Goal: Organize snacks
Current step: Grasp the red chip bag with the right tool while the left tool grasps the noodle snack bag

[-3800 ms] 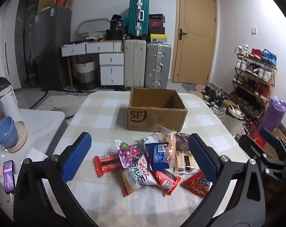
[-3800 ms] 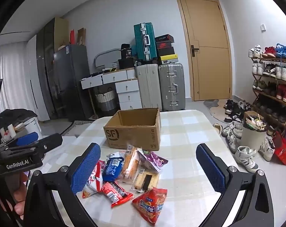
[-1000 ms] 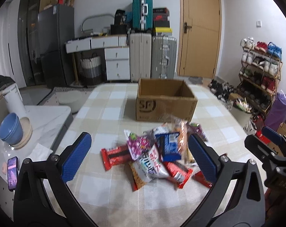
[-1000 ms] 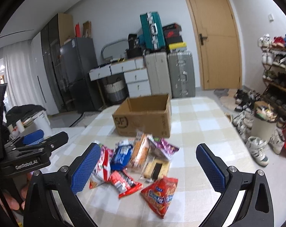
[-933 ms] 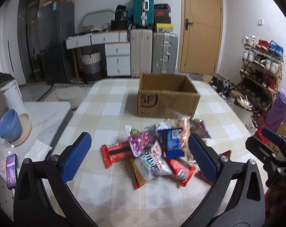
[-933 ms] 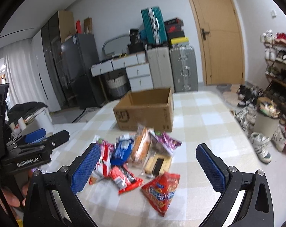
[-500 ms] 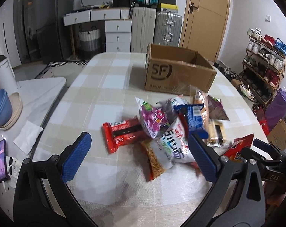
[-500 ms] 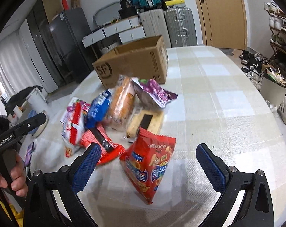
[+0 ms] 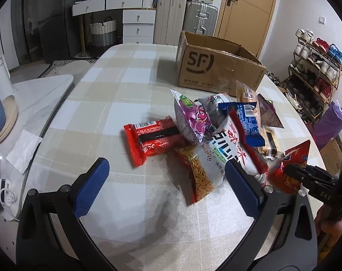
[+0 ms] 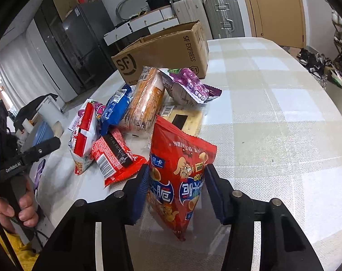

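Where blue pads pinch it, the red snack bag [image 10: 182, 171] stands puffed and glossy.

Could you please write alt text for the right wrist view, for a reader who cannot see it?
The right claw has just been closing on a red chip bag whose lower part sits between its blue pads on a checked table. Behind it lies a heap of snack packets before an open cardboard box; at far left, a hand holds the left claw.
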`<control>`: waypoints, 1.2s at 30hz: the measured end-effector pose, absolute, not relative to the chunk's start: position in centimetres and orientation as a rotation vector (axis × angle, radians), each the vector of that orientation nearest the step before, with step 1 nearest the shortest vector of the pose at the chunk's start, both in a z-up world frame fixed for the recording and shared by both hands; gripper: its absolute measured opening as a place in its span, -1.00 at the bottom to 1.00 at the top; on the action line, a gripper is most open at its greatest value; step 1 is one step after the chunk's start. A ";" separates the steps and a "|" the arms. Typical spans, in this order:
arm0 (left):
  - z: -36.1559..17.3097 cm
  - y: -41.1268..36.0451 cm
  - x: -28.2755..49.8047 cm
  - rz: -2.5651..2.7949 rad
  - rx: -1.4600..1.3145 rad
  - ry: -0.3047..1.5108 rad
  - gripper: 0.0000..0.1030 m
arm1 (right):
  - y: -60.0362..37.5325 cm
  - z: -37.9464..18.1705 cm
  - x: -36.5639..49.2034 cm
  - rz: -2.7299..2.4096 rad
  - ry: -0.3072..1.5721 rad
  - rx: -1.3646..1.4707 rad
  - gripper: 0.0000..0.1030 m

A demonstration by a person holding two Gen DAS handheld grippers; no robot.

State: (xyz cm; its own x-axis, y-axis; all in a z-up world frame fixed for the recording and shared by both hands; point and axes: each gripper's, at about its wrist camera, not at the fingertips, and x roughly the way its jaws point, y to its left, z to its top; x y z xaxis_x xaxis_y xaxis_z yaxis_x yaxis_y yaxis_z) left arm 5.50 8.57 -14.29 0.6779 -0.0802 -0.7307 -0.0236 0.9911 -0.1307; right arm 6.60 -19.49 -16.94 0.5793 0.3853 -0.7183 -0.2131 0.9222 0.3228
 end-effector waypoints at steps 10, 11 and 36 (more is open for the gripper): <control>-15.1 6.7 6.5 -0.125 -0.170 0.882 0.98 | -20.0 -16.6 5.9 0.372 0.858 0.247 -0.19; -15.2 6.5 6.7 -0.134 -0.178 0.888 0.98 | -20.0 -16.6 5.8 0.374 0.855 0.251 -0.20; -16.6 5.9 8.1 -0.262 -0.297 0.929 -0.17 | -21.6 -16.2 4.4 0.414 0.805 0.309 -0.21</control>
State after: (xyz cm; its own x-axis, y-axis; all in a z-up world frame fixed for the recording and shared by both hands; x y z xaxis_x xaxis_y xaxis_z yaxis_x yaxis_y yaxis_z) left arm 8.13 5.91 -16.65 0.5722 -0.3467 -0.7432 0.0934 0.9279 -0.3610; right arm 4.43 -21.64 -16.20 0.6204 0.4688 -0.6288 -0.2381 0.8765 0.4185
